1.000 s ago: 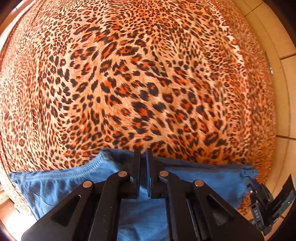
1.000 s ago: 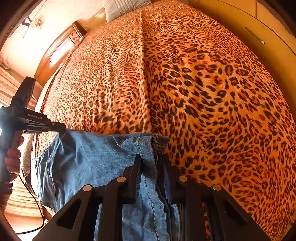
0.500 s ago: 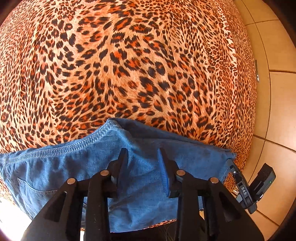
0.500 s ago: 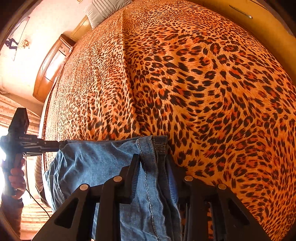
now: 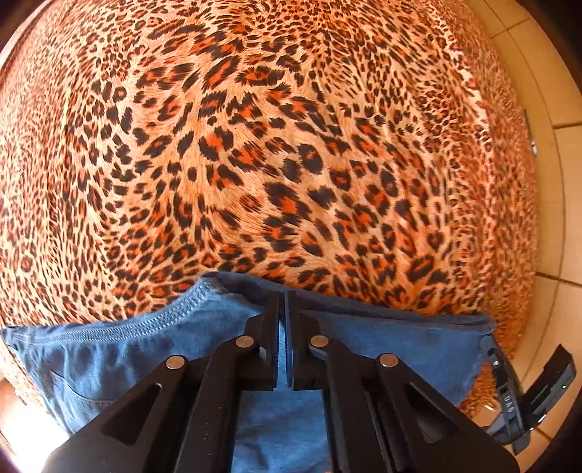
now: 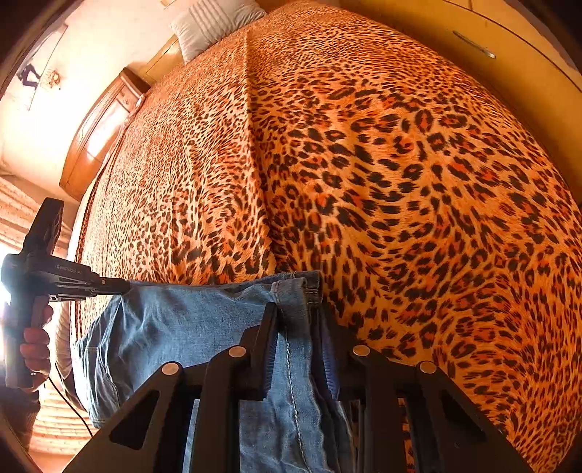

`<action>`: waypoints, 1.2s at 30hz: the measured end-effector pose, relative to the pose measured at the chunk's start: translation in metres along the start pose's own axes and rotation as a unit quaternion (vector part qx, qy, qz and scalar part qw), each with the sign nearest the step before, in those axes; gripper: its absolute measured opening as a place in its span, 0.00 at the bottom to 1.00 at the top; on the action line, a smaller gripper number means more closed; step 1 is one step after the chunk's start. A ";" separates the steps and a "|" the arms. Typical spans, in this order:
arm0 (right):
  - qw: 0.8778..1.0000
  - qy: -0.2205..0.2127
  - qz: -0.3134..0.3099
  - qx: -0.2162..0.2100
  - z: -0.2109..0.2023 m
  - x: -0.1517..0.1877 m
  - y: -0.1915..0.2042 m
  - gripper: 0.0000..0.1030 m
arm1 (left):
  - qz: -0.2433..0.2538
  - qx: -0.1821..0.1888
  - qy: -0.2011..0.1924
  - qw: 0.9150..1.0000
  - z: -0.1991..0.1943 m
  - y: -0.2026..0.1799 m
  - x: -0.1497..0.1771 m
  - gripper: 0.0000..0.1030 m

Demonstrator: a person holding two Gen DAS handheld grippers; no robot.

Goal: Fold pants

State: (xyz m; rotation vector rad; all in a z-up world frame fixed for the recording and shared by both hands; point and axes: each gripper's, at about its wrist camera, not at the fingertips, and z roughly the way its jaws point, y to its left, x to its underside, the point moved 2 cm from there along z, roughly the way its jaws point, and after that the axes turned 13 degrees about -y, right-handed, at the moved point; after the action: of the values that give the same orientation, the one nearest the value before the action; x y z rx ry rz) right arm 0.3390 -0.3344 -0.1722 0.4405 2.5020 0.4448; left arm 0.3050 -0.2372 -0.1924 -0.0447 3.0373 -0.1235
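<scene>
The blue denim pants (image 5: 152, 345) hang stretched between my two grippers above the near edge of the bed. My left gripper (image 5: 283, 302) is shut on the top edge of the pants, jaws almost touching. In the right wrist view the pants (image 6: 189, 327) spread to the left. My right gripper (image 6: 296, 309) is shut on a thick hemmed corner of the pants. The left gripper (image 6: 120, 286) shows there at far left, pinching the other corner. The right gripper (image 5: 489, 344) shows at the right edge of the left wrist view.
A leopard-print bedspread (image 6: 363, 163) covers the whole bed ahead. A white pillow (image 6: 214, 25) and a wooden headboard (image 6: 102, 131) lie at the far end. A tiled floor (image 5: 560, 203) runs along the bed's right side.
My left gripper was open over the pants half a second ago and has shut on their top edge again. The right gripper has kept its hold. Both views have shifted slightly.
</scene>
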 end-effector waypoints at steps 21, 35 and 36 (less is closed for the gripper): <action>0.996 0.039 0.082 -0.007 -0.062 0.103 -0.042 0.51 | -0.149 0.068 0.018 0.986 -0.056 0.207 0.143 0.14; 0.995 0.039 0.079 0.055 -0.070 0.124 -0.036 0.29 | -0.350 0.121 -0.020 0.929 -0.062 0.324 0.262 0.32; 0.994 0.039 0.084 0.052 -0.067 0.122 -0.031 0.36 | -0.358 0.125 -0.020 0.925 -0.056 0.323 0.264 0.32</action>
State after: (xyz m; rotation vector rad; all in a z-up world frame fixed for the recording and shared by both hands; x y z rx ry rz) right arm 0.1978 -0.3284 -0.1885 0.6907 2.5815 0.4053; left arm 0.0290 0.0801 -0.1898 -1.1080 2.7691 -0.5481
